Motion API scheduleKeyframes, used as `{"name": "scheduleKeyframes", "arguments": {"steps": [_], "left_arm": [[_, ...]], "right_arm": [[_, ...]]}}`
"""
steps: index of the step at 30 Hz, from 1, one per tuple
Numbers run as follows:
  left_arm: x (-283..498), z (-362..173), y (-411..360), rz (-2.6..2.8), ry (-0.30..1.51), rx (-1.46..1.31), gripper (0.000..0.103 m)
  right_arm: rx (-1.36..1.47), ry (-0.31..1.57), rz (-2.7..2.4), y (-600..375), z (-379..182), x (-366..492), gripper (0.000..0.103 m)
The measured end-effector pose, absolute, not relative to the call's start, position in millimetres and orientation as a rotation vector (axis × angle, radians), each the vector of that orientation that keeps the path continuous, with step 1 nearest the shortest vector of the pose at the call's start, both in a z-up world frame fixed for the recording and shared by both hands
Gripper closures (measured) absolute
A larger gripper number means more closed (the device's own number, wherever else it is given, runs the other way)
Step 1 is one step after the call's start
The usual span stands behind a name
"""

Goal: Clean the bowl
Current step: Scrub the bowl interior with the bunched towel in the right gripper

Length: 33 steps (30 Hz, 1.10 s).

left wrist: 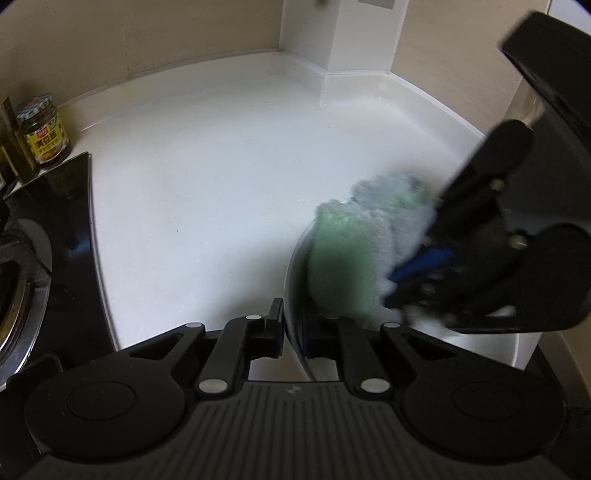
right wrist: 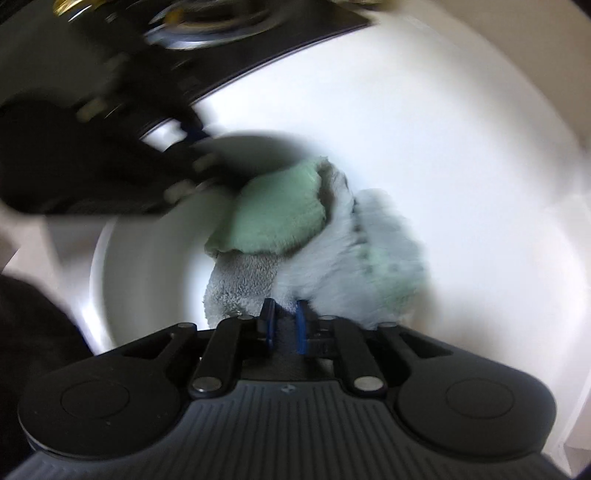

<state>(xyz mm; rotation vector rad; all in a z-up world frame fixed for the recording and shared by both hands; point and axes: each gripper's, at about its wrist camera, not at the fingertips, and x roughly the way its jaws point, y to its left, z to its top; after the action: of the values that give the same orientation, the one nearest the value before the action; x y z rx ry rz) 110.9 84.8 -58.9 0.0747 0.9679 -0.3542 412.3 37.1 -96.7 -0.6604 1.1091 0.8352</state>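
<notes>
White counter (left wrist: 221,166) meets beige wall (left wrist: 147,33) (stove (left wrist: 48,229) beside).

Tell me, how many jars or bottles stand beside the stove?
2 that I can make out: a jar with a yellow label by the wall at the stovetop's back corner, and a dark bottle just left of it. More may be hidden past the frame edge.

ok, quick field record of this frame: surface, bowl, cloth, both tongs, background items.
surface: white countertop
bowl: white round bowl, rim clamped by left tongs
cloth: green and grey fluffy cloth, lying over the bowl's rim and inside
right tongs: shut on the cloth's grey edge
background: yellow-labelled glass jar at the wall, beside black glass stove top
image quality: motion blur in the right wrist view
</notes>
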Motion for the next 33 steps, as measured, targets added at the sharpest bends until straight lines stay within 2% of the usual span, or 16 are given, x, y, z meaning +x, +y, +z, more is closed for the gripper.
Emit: {"name": "scheduleKeyframes", "arguments": {"steps": [2, 5, 9, 11, 16, 19, 22, 25, 29, 33], "left_arm": [[111.7, -58.8, 85.4, -0.351, 0.969, 0.072, 0.097], [112.7, -58.5, 86.2, -0.352, 0.973, 0.063, 0.098], [112.1, -58.3, 87.1, -0.363, 0.97, 0.061, 0.097], [112.5, -58.5, 88.0, -0.375, 0.969, 0.054, 0.096], [117.2, -59.3, 92.4, -0.373, 0.972, 0.027, 0.099], [119.8, -60.6, 97.8, -0.388, 0.977, -0.014, 0.099], [118.4, -60.7, 101.3, -0.387, 0.973, -0.032, 0.099], [116.4, -59.8, 106.8, -0.374, 0.959, -0.053, 0.097], [123.4, -59.6, 109.0, -0.34, 0.96, -0.054, 0.099], [123.8, -59.1, 109.8, -0.34, 0.963, -0.042, 0.098]], "right_arm": [[-0.614, 1.076, 0.848, 44.1, -98.9, 414.8, 0.093], [-0.501, 1.126, 0.958, 47.9, -101.3, 416.2, 0.093], [-0.608, 1.223, 1.024, 42.3, -99.3, 412.2, 0.095], [-0.714, 1.208, 0.952, 37.2, -97.4, 414.9, 0.099], [-0.633, 1.106, 0.897, 50.6, -97.1, 431.2, 0.094], [-0.578, 1.144, 1.014, 54.5, -98.1, 423.0, 0.094], [-0.695, 1.204, 1.055, 45.6, -97.3, 415.9, 0.096], [-0.777, 1.156, 0.912, 38.8, -95.6, 428.2, 0.099], [-0.662, 1.074, 0.834, 44.2, -96.2, 448.8, 0.094], [-0.583, 1.165, 1.021, 44.2, -93.7, 441.9, 0.095]]}}
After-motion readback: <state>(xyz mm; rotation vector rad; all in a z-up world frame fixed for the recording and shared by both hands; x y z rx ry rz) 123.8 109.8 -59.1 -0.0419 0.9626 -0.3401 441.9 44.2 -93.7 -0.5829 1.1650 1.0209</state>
